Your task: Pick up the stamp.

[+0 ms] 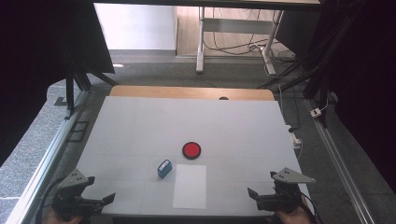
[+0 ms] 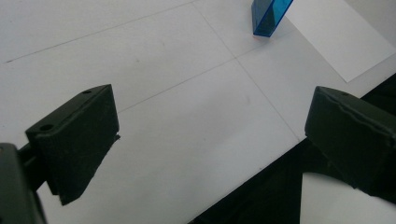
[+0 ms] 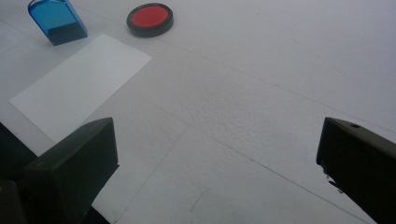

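A small blue box point(image 1: 164, 168) stands on the white table, beside the upper left corner of a white paper sheet point(image 1: 190, 186). A round red pad in a black rim point(image 1: 191, 150) lies just beyond them. My left gripper point(image 1: 108, 198) rests at the near left corner, open, jaws wide apart with nothing between them point(image 2: 210, 135); the blue box point(image 2: 270, 16) is ahead at the top. My right gripper point(image 1: 252, 193) sits at the near right, also open and empty point(image 3: 217, 163). Its view takes in the blue box point(image 3: 57, 21), red pad point(image 3: 150, 18) and paper sheet point(image 3: 79, 86).
The white table surface point(image 1: 187, 121) has a wooden strip along its far edge point(image 1: 191, 92). Black frame rails run down both sides. Desk legs and cables stand on the floor beyond point(image 1: 233, 42). The table's near edge lies under both grippers.
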The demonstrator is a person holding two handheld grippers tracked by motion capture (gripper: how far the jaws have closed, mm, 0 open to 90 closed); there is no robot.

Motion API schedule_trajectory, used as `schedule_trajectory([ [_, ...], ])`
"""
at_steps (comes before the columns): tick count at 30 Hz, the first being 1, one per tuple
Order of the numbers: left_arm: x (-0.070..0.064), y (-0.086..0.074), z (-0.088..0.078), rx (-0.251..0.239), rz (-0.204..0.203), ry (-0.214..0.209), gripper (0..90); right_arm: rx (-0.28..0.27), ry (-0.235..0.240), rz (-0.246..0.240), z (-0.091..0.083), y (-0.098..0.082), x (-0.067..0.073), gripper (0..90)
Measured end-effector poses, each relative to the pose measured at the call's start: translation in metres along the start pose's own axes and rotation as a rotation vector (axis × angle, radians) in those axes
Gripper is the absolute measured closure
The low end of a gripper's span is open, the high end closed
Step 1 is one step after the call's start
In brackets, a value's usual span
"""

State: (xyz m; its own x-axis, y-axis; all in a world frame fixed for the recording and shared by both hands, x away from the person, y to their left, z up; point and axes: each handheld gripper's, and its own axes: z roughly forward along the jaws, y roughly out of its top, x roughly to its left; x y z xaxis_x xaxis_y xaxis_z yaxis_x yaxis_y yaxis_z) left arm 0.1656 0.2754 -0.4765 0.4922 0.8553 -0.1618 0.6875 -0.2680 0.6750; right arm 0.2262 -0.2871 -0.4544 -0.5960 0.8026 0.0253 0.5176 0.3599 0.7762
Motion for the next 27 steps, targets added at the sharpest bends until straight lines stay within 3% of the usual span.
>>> schedule_trajectory([
  [6, 0.002, -0.0008, -0.0011, -0.012, -0.017, -0.009, 2.4, 0.002, 0.032, 0.022, 0.0008, 0.0, -0.0029, 0.0],
  [27, -0.002, 0.0, 0.0001, 0.002, -0.001, 0.014, 0.0, 0.033, 0.071, -0.025, 0.0035, 0.0011, 0.0006, 0.1],
])
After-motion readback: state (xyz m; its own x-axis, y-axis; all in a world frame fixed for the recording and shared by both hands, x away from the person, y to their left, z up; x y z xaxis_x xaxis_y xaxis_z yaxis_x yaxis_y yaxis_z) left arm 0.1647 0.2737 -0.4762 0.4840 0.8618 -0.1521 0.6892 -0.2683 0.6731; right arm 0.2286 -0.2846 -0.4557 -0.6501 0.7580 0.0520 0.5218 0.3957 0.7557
